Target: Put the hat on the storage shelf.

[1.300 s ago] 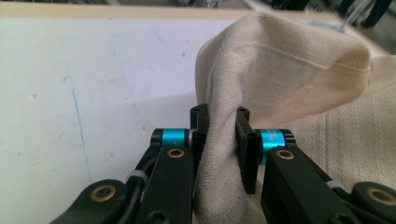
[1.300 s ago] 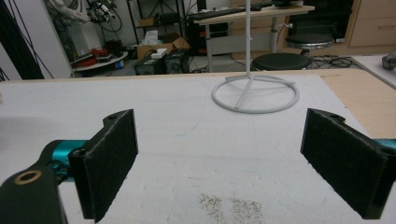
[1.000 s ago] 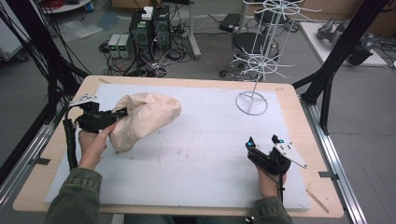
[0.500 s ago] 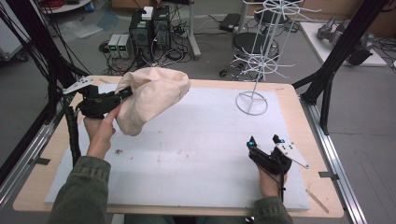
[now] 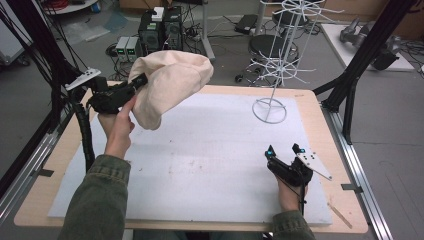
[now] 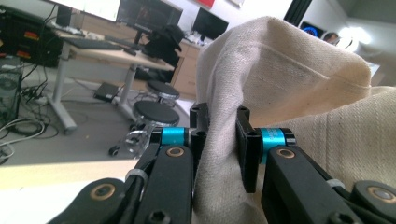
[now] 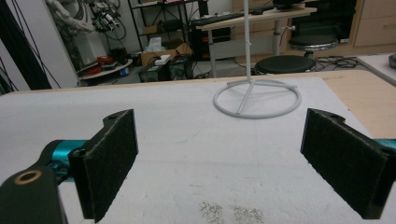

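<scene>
A cream cloth hat (image 5: pixel 167 85) hangs in the air above the table's far left corner, and my left gripper (image 5: pixel 141 81) is shut on its edge. In the left gripper view the cloth hat (image 6: pixel 299 102) is pinched between the two black jaws of the left gripper (image 6: pixel 219 126). A white wire rack (image 5: pixel 277 55) stands on its ring base at the far right of the mat. My right gripper (image 5: pixel 282 152) rests low near the front right, open, with nothing between its pads (image 7: pixel 109 158). The wire rack's ring base (image 7: pixel 257 98) lies ahead of it.
A white mat (image 5: pixel 210 150) covers most of the wooden table (image 5: pixel 320 107). Black frame struts rise at both far corners. Cables, boxes and stools stand on the floor beyond the far edge.
My left gripper has lifted the hat off the mat and carried it up and toward the far side. The right gripper has stayed in place.
</scene>
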